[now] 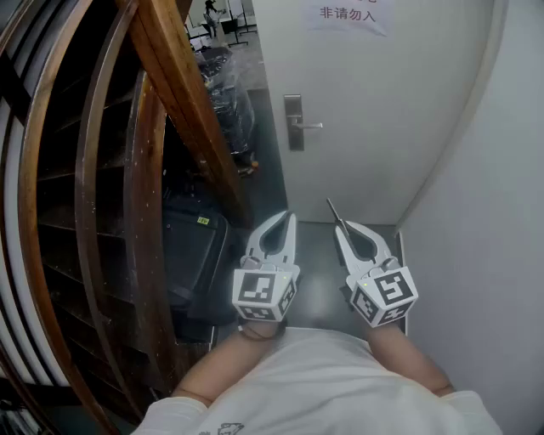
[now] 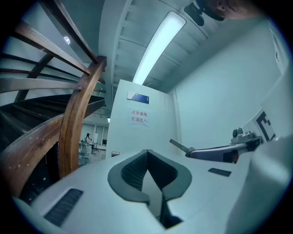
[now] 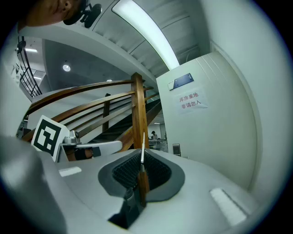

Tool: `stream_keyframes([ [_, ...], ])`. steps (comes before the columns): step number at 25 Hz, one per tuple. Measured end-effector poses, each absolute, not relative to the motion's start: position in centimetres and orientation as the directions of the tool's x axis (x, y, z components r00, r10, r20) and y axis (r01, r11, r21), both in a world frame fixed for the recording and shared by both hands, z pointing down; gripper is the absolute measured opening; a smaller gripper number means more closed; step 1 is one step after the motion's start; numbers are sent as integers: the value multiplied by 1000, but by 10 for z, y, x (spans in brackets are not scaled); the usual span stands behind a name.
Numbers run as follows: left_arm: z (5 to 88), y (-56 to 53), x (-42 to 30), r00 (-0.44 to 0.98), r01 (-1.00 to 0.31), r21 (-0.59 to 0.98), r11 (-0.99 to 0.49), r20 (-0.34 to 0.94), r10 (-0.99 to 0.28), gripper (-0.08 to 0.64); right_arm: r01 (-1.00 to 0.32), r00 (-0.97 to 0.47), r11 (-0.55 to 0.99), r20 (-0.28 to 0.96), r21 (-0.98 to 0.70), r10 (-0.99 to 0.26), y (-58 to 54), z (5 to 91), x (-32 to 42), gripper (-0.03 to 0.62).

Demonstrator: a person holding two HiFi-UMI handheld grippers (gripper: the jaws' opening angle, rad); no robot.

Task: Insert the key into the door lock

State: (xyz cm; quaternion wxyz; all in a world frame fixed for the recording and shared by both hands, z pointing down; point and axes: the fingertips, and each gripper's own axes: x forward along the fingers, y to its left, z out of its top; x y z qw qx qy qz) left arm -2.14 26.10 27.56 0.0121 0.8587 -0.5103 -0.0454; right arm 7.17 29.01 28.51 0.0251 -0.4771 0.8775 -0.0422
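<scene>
A white door point(image 1: 365, 102) stands ahead, with a metal lock plate point(image 1: 293, 121) and lever handle point(image 1: 309, 126) on its left side. My right gripper point(image 1: 340, 225) is shut on a thin key point(image 1: 332, 209) whose blade sticks out past the jaw tips toward the door, well short of the lock. In the right gripper view the key point(image 3: 142, 147) stands upright between the closed pads, with the lock plate point(image 3: 176, 149) far off to its right. Beside it on the left, my left gripper point(image 1: 289, 216) is shut with nothing in it; its closed tips point(image 2: 147, 151) face the door.
A curved wooden stair railing point(image 1: 183, 93) runs along the left. Black cases point(image 1: 194, 246) lie on the floor beneath it. A white wall point(image 1: 493, 221) closes in the right side. A paper sign point(image 1: 350, 15) hangs on the door.
</scene>
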Motion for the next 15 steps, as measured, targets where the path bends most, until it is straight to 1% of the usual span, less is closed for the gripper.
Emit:
stream_keyframes([
  [15,288,247,-31,481,-870,98,-484,-54,-875,6,-821,-562,560,-15,-109,-827,279,287,61,26],
])
